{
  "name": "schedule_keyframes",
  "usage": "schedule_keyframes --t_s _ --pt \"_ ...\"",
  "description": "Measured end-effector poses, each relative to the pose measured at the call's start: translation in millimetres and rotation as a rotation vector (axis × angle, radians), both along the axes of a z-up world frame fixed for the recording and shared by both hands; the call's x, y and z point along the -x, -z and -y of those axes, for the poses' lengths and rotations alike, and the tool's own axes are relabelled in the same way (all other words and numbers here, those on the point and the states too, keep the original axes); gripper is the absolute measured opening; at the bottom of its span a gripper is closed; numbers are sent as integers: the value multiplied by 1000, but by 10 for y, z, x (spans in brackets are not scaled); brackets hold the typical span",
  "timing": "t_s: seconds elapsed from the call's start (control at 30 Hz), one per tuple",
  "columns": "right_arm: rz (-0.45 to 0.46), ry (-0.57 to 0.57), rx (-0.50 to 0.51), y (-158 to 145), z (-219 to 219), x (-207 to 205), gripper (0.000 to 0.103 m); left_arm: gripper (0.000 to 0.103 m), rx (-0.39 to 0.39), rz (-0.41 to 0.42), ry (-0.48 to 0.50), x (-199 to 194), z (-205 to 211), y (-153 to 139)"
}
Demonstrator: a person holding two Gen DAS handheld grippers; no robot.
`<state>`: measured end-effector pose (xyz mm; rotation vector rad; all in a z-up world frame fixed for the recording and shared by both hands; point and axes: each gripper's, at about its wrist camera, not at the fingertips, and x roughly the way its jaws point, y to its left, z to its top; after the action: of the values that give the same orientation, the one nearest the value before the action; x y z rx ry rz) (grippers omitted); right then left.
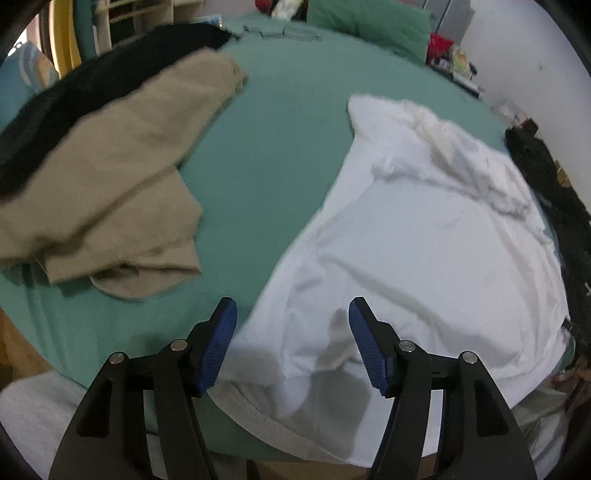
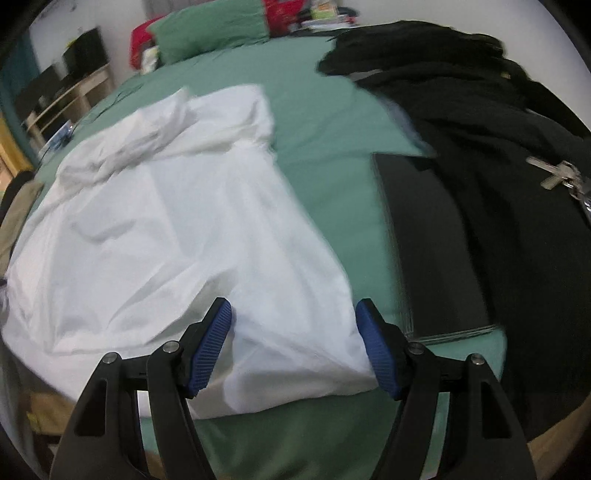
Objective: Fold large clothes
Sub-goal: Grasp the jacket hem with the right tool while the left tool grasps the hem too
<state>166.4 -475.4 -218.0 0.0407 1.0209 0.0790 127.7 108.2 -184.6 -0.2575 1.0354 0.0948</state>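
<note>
White shirt [image 1: 424,236] flat on bed [image 1: 266,155], 2 grippers apart.

A white garment [image 1: 424,236] lies on green bedding [image 1: 273,147], with beige clothing [image 1: 110,166] and black clothes [image 2: 498,129].

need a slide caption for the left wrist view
Open left gripper above the white shirt's near hem, beige garment beside.

A green pillow [image 2: 210,29] is seen at the far end of the green-sheeted bed [image 1: 273,155]; metal keys [image 2: 561,177] are laid near its right edge
</note>
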Motion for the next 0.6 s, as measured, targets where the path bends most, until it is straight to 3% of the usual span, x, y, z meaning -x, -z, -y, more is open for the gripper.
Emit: schedule_keyframes --t_s 0.1,0.2,0.3,0.4,0.47,0.6 --pt "-20 12 -36 49 15 15 70 70 -8 0 -20 -43 -82 5" --pt "-28 35 -77 69 41 50 68 73 39 -63 -9 -73 -151 202" --pt "-31 28 -75 72 -12 89 59 79 9 -76 17 -63 -71 200" --pt "-29 32 -98 66 -29 144 37 81 -30 -99 55 -33 18 234" --pt "-32 32 -139 63 -32 156 10 81 -70 -111 75 -12 89 242" --pt "-32 36 -190 71 -75 208 6 78 -82 -128 100 12 133 242"
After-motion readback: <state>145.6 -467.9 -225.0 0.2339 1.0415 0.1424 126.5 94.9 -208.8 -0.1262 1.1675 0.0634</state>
